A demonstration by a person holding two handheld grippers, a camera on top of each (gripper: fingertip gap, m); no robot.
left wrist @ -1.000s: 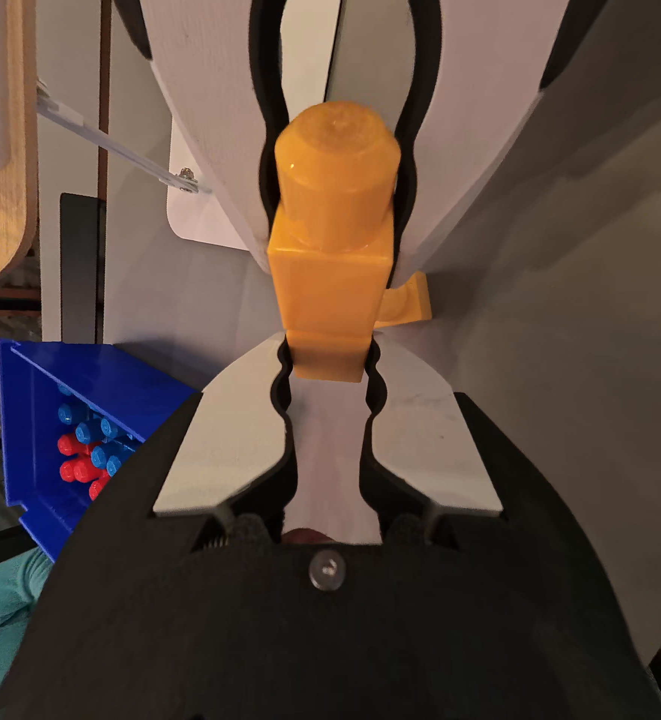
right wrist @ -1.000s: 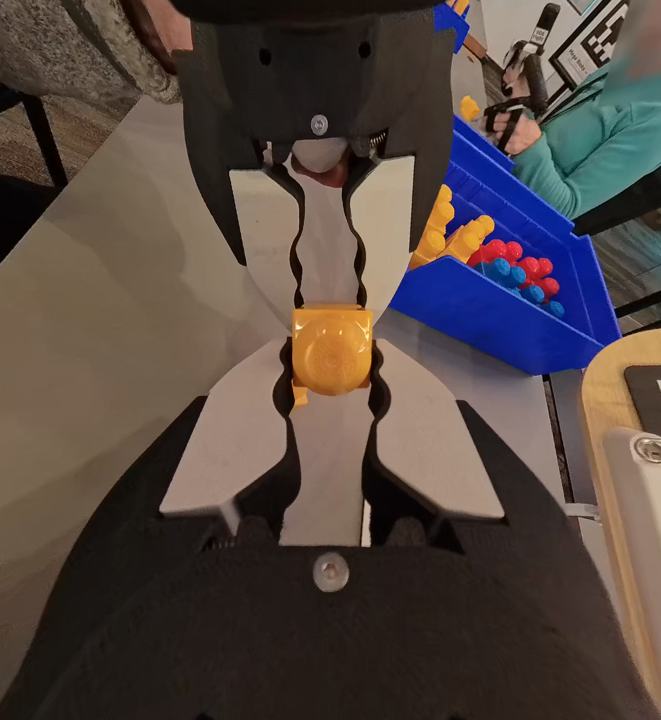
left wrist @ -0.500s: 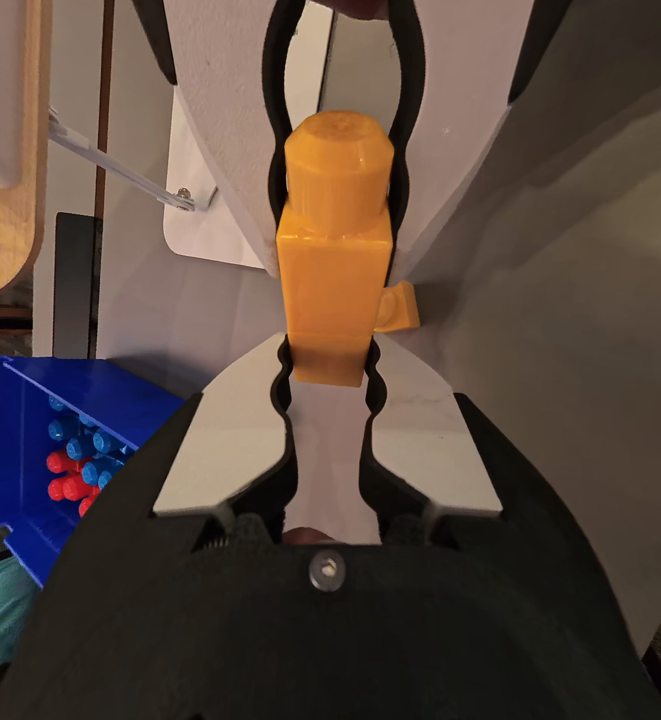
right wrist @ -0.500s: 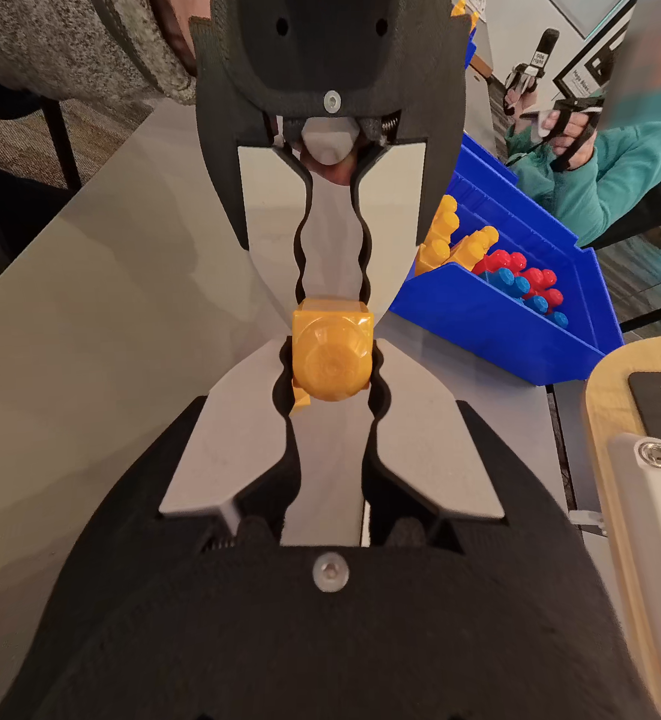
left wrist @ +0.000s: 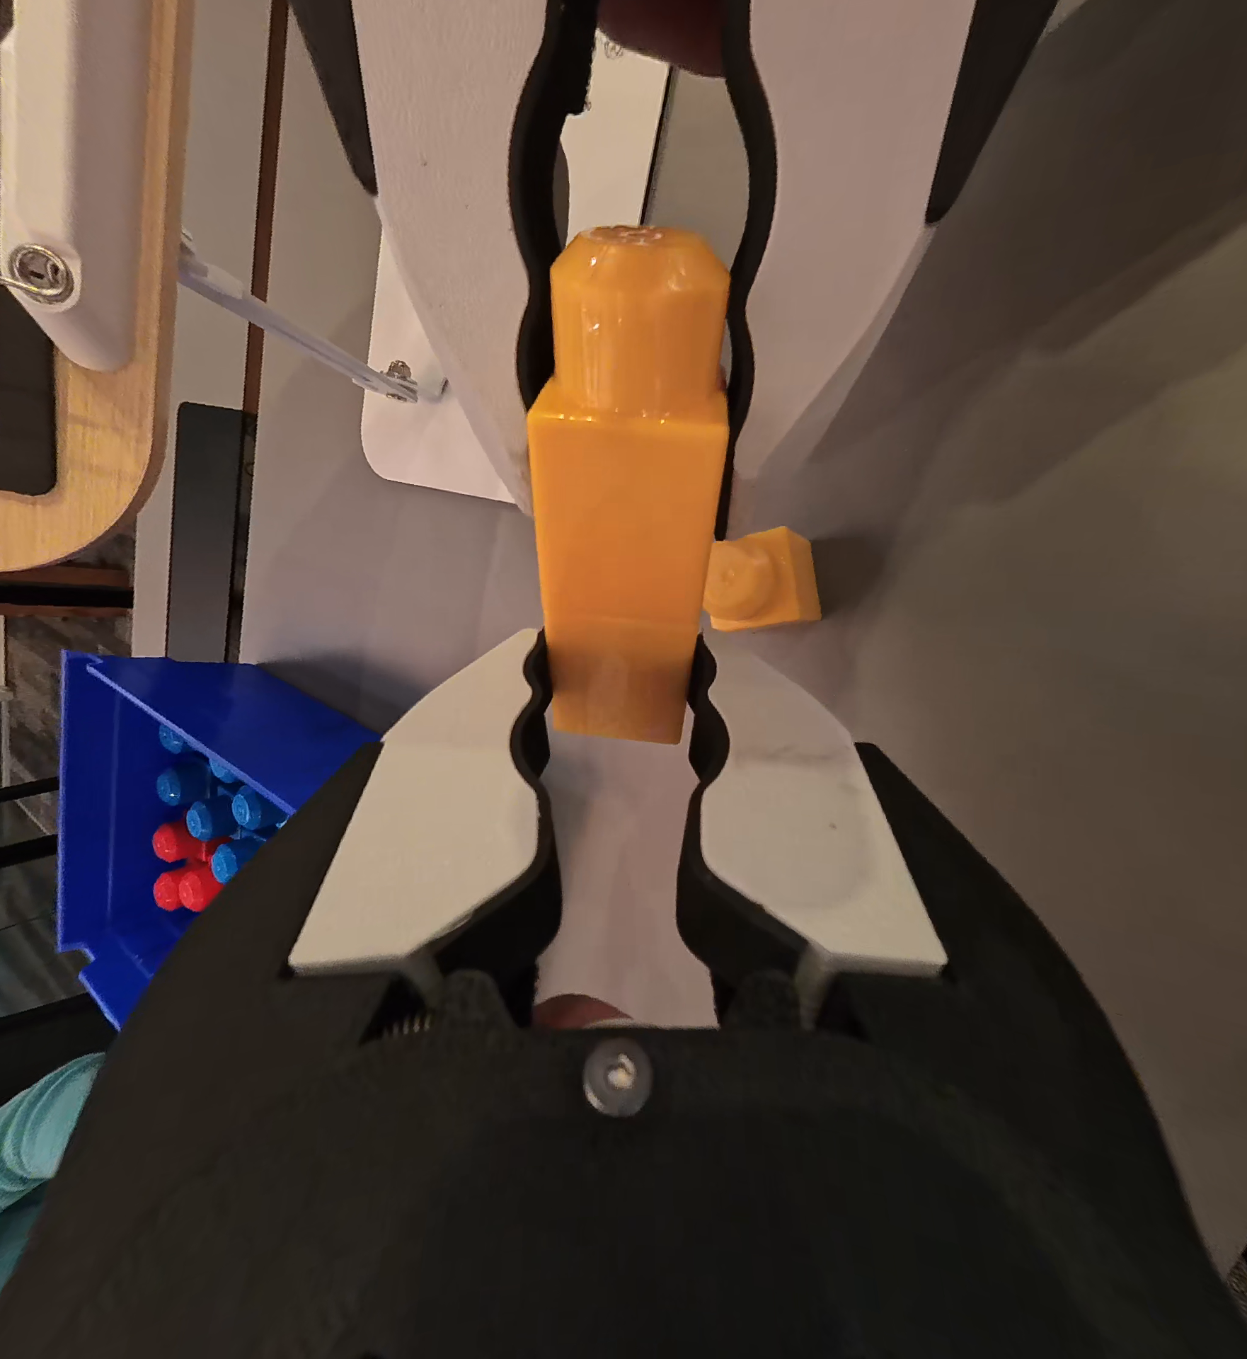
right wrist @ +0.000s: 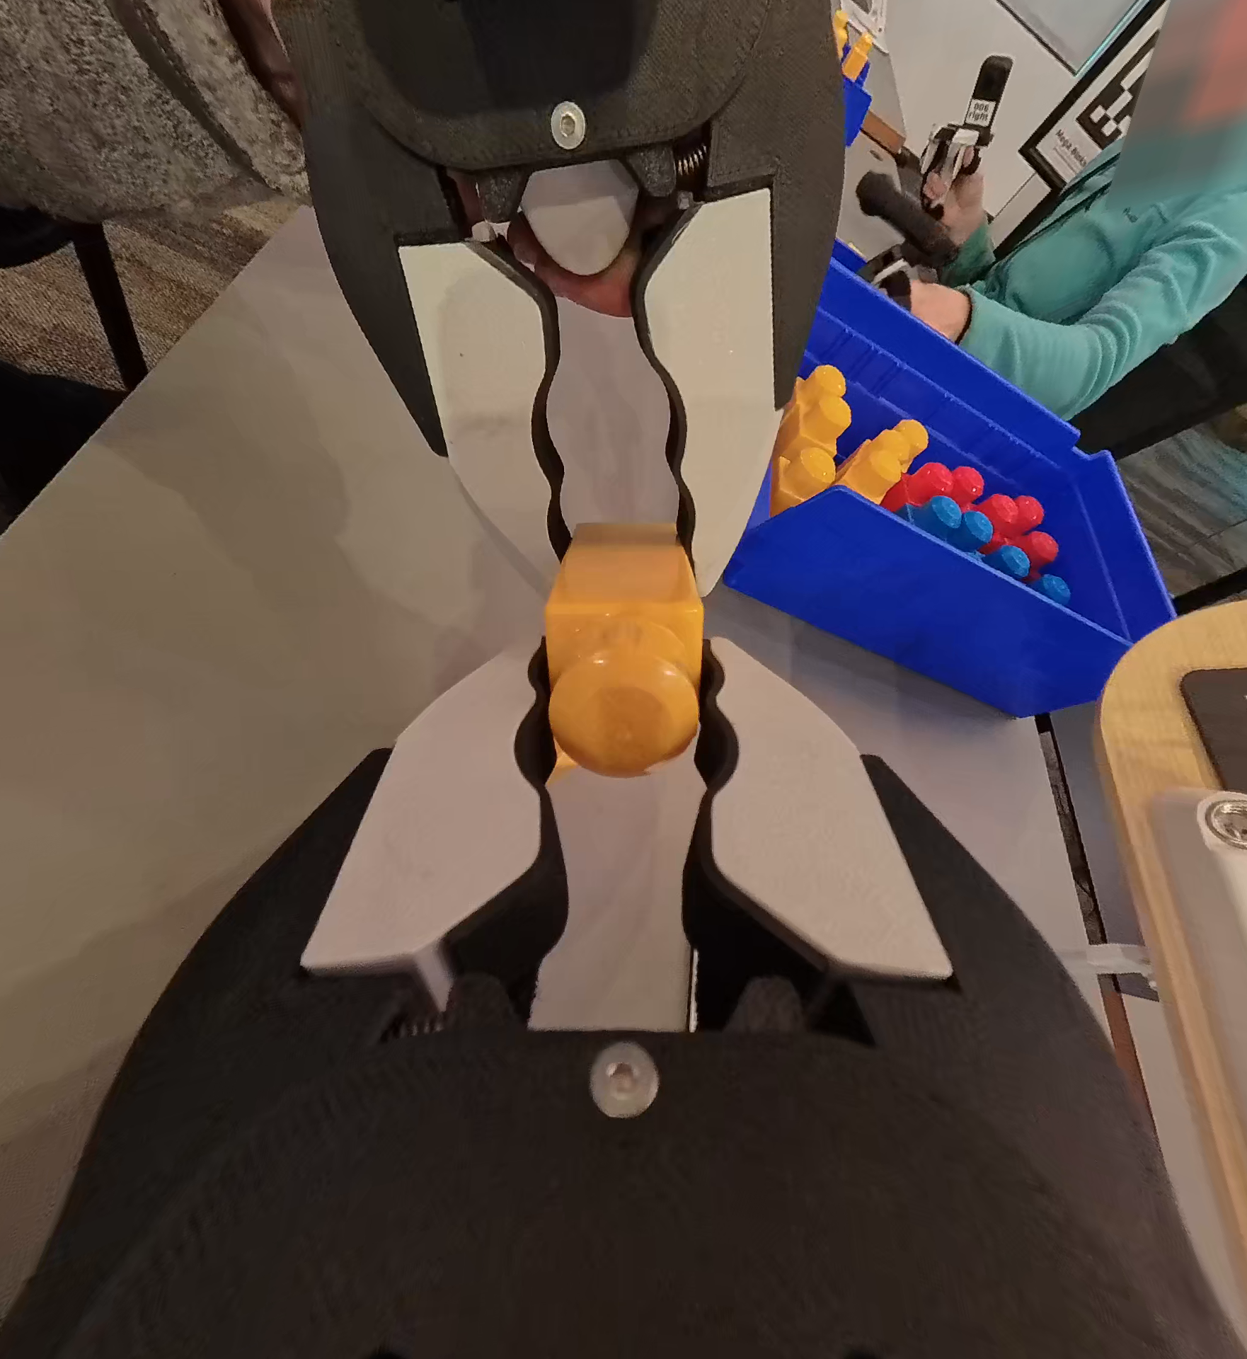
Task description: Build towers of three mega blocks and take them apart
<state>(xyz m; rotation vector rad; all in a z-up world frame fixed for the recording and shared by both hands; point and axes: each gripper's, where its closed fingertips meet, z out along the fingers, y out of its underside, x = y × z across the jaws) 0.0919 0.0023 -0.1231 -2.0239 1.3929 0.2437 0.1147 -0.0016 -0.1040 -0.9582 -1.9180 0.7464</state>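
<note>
Because two joined yellow blocks (left wrist: 624, 515) hang in the air between them, each claw clamps one end: the left claw (left wrist: 619, 691) on the base, the right claw (right wrist: 624, 706) on the studded end, likely to pull or press along one line. A third block (left wrist: 766, 581) lies on the counter (left wrist: 1047, 662), beyond it; a blue bin (right wrist: 937, 610) holds spares.

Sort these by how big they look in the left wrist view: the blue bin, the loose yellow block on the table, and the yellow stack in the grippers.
1. yellow stack, though it is nearest the camera
2. blue bin, partly hidden
3. loose yellow block
</note>
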